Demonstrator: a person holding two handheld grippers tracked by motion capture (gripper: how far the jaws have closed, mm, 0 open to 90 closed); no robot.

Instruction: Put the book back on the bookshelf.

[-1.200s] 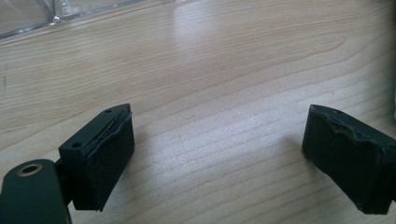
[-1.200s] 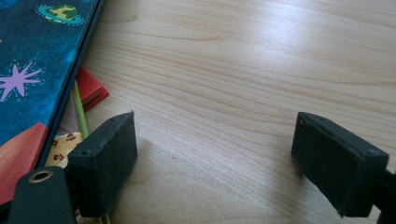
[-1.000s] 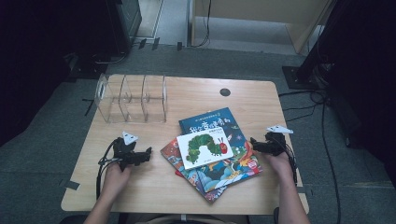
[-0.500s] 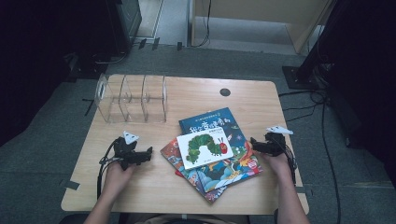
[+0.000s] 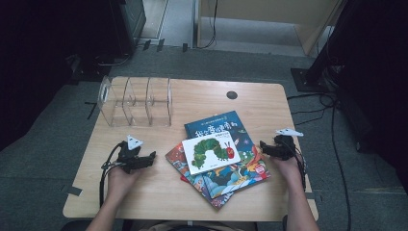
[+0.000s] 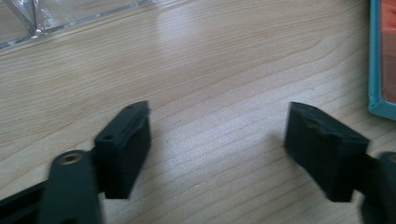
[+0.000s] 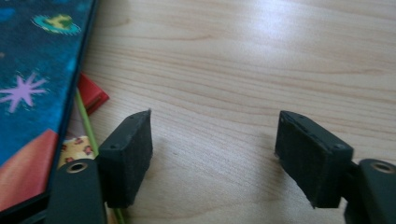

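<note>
I had both forearms coming in from the near edge of the surface (image 5: 202,98), one on each side of the pile of books (image 5: 219,159). My left hand (image 5: 120,175) lay low on the wood, and the left hand-held gripper (image 5: 150,158) pointed toward the pile's left edge, near it but not touching. In the left gripper view its jaws stood wide apart over bare wood with nothing between them, and a teal book edge (image 6: 376,70) showed at the far right. My right hand (image 5: 288,166) sat beside the pile's right edge, and the right hand-held gripper (image 5: 262,146) pointed inward, just beside the blue book (image 5: 240,139). Its jaws were also wide apart and held nothing. The white caterpillar book (image 5: 211,151) lay on top of the pile. The clear plastic organiser (image 5: 134,101) stood well apart at the back left.
</note>
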